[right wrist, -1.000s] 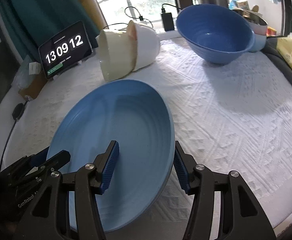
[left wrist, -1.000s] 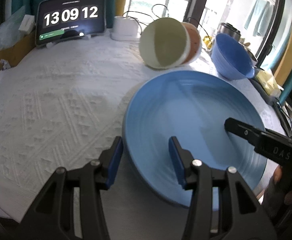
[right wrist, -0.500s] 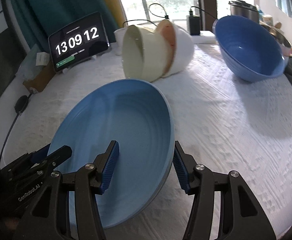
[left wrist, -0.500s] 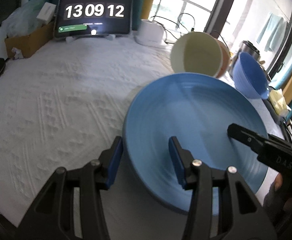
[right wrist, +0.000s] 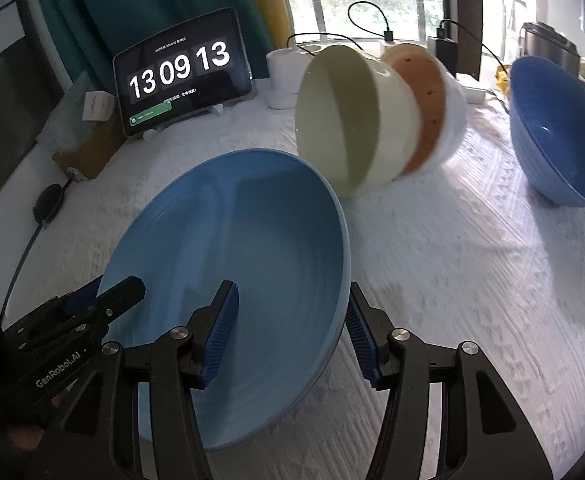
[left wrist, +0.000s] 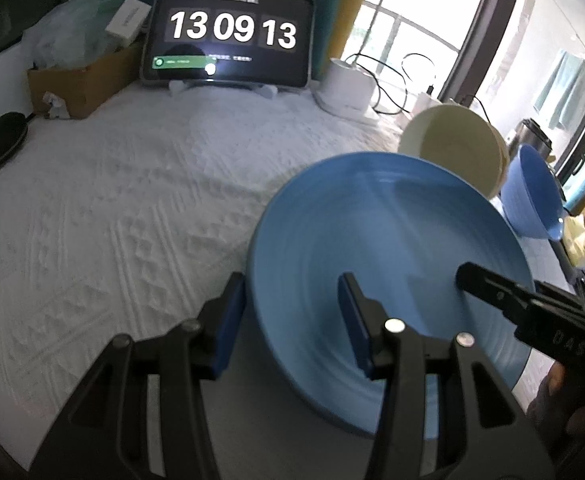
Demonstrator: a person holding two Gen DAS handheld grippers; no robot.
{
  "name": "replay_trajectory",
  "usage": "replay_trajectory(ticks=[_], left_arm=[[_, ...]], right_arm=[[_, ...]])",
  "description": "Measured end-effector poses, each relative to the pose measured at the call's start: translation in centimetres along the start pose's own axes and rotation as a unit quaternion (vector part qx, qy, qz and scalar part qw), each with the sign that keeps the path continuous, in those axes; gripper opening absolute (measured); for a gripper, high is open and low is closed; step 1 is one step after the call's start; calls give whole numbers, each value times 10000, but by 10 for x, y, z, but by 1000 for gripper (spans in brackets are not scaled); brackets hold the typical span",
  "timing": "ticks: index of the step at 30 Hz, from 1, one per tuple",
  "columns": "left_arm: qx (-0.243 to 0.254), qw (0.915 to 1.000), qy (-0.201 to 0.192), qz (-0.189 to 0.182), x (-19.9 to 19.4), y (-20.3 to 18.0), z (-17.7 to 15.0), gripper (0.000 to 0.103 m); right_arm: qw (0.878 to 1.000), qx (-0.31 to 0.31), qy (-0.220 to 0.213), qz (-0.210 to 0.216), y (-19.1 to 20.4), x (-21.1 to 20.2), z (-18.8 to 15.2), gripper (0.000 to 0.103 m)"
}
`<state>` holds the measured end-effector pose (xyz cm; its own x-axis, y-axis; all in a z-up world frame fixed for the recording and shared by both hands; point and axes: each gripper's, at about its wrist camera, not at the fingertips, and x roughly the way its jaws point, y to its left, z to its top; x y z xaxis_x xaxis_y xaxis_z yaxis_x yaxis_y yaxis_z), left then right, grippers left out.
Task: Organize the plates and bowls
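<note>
A large blue plate hangs tilted above the white tablecloth, carried between both grippers. My left gripper is shut on the plate's left rim, one pad under it and one on its face. My right gripper is shut on the opposite rim. A right finger shows in the left wrist view, and a left finger in the right wrist view. Behind the plate, nested cream, orange and white bowls lie on their side. A deep blue bowl stands at the right.
A tablet clock stands at the back. Left of it are a cardboard box and a black pouch. A white device with cables sits right of the tablet. The textured tablecloth lies bare on the left.
Both grippers have carried the blue plate leftward across the table toward the tablet. The bowls have slid to the right in both views. Both grips look unchanged.
</note>
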<state>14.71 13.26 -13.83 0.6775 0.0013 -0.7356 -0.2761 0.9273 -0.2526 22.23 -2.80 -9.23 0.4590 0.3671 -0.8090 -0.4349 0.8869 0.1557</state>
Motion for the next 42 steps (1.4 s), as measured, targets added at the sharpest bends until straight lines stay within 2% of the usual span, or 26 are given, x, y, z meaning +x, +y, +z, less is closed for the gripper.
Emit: replay_trajectory(ticks=[10,15,22,36,42], left_arm=[[48,9999,-68,85,6,1,2,49],[-145,9998,59,-117,10,6,3,50],[-99,9999,5,81,4,1,1,50],[10,9987,-406,315,-36,-14,-9,50],[276,9972,-583,384,-52,-32,-15,50]], right_arm=[[10000,18,-18,43,5,17,14,58],[9999,100,44,94,2,22,16,58],[9997,105,217,69,-1,24,12,58],[9997,77,-176,146,-6,-19,-4,58],[9993,140,-307,156,-11,-38,-15,58]])
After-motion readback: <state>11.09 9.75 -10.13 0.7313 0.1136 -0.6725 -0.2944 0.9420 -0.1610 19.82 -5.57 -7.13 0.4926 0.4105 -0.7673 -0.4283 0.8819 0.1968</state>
